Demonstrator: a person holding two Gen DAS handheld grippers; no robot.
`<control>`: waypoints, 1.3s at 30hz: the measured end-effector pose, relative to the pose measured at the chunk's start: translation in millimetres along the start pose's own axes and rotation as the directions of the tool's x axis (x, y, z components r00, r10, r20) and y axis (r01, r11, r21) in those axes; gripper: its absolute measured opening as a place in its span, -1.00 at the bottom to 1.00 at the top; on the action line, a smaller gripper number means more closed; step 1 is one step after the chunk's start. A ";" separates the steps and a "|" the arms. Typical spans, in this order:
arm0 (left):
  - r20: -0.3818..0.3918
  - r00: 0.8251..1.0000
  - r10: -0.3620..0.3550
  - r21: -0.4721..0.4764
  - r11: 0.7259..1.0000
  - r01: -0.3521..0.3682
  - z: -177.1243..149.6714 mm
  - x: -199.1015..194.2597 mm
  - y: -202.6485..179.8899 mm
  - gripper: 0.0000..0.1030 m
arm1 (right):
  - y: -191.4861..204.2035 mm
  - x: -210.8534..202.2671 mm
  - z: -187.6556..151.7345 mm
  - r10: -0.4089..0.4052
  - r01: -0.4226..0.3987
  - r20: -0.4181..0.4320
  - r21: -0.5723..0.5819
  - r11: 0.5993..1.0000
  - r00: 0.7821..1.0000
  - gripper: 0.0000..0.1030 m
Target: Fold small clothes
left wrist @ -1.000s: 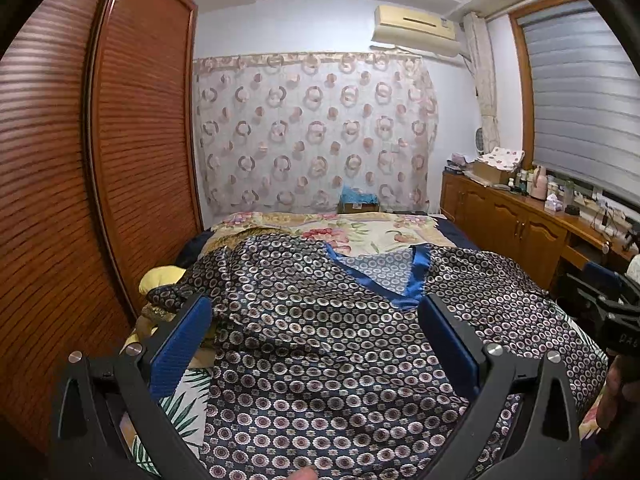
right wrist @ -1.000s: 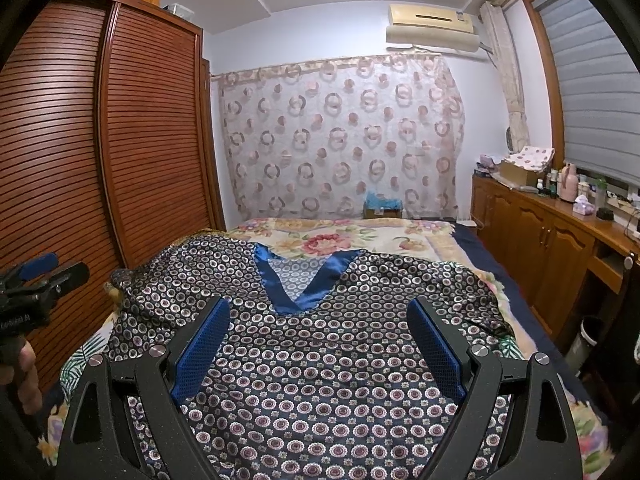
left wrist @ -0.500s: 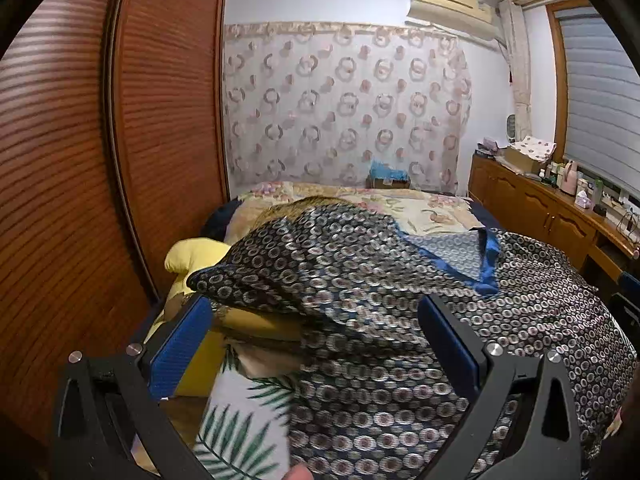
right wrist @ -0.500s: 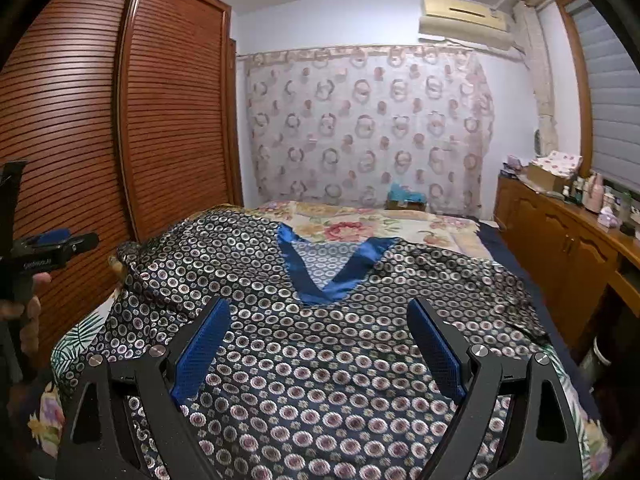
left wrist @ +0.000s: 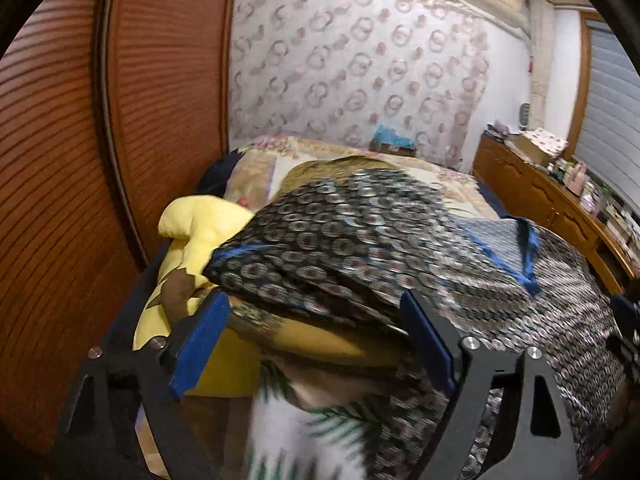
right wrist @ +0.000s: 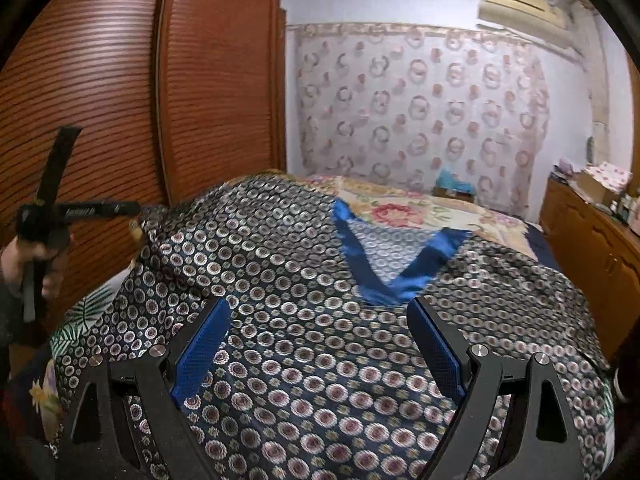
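Observation:
A dark patterned satin top [right wrist: 304,320] with a blue V-neck trim [right wrist: 380,280] lies spread flat on the bed. Its left sleeve [left wrist: 320,256] drapes over a yellow pillow [left wrist: 200,232] at the bed's left edge. My left gripper [left wrist: 316,320] is open, its blue pads either side of the sleeve's hanging edge, low at the bed's left side. My right gripper [right wrist: 320,328] is open and empty, hovering over the top's chest just below the neckline. The left gripper also shows in the right wrist view [right wrist: 60,216], held by a hand.
A wooden slatted wardrobe [left wrist: 80,160] stands close along the left of the bed. A floral bedspread [right wrist: 404,212] covers the bed. A wooden sideboard [left wrist: 560,208] with clutter runs along the right. A leaf-print cloth [left wrist: 296,432] lies under the top.
My left gripper has swung left and down towards the top's left sleeve and the yellow pillow. My right gripper has shifted a little left over the chest. Both stayed open.

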State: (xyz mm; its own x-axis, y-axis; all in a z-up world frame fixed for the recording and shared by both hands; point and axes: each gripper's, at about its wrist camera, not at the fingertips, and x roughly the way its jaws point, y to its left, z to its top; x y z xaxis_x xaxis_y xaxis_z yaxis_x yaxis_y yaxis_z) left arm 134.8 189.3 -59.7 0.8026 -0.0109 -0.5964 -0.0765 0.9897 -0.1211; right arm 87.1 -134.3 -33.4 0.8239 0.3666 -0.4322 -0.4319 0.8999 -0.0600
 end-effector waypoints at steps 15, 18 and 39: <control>-0.233 0.972 -0.040 -0.112 0.994 0.014 29.5 84.1 30.1 0.18 | -0.2 24.2 9.0 0.029 -0.029 -0.023 0.016 0.999 0.999 0.77; -0.278 0.960 -0.025 -0.081 0.997 0.002 31.1 94.9 27.2 0.10 | -0.2 26.1 6.0 0.024 -0.024 -0.023 0.027 0.999 0.999 0.77; -0.037 0.975 -0.217 0.295 0.930 0.218 79.8 -6.5 -112.5 -0.91 | -17.5 17.6 0.4 -0.009 0.010 -0.021 0.078 0.997 1.000 0.77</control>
State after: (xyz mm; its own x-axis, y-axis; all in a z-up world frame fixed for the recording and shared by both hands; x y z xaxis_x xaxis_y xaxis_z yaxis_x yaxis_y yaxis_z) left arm 185.3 89.4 21.1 0.7776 -0.2308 -0.5848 0.2786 0.9604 -0.0085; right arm 109.3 -143.6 -39.6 0.8199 0.3538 -0.4502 -0.3932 0.9194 0.0063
